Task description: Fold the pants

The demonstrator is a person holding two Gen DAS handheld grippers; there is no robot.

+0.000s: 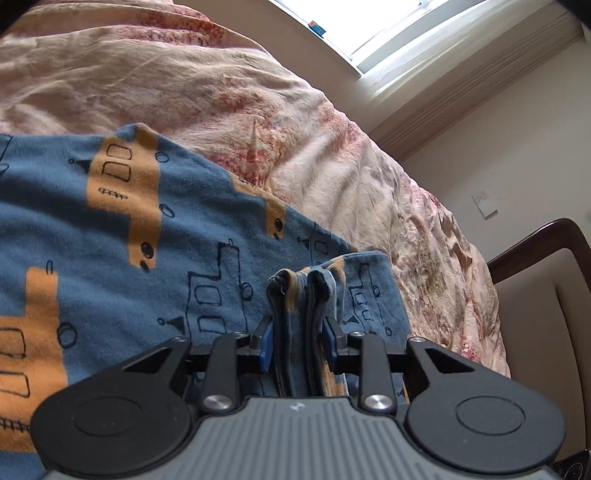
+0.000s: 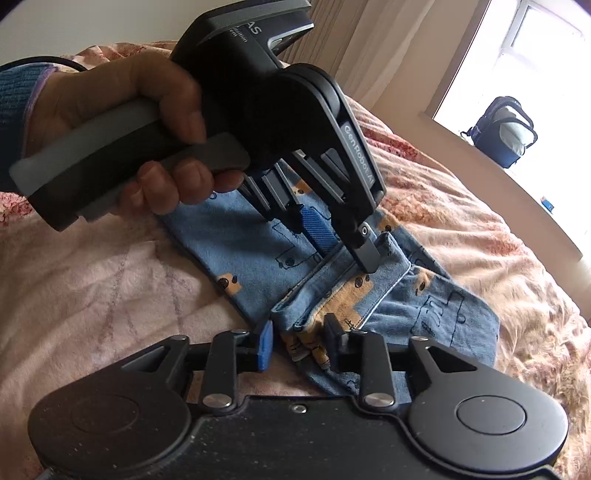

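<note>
Blue pants (image 1: 110, 240) printed with orange shapes lie on a pink floral bedspread (image 1: 314, 122). In the left wrist view my left gripper (image 1: 298, 326) straddles an upright bunched fold of the pants' edge; its blue pads stand slightly off the cloth on both sides, so it is open. In the right wrist view the pants (image 2: 229, 251) lie folded on the bedspread (image 2: 92, 280). There the left gripper (image 2: 347, 258), held by a hand (image 2: 147, 122), points down at the hem. My right gripper (image 2: 300, 334) is open around another stretch of the hem, its pads a little apart from the cloth.
A wooden-framed chair (image 1: 535, 295) stands beyond the bed's right edge, under a window (image 1: 369, 22) with curtains. A dark backpack (image 2: 506, 129) sits by the bright window at the far right. The bedspread stretches away to the left of the pants.
</note>
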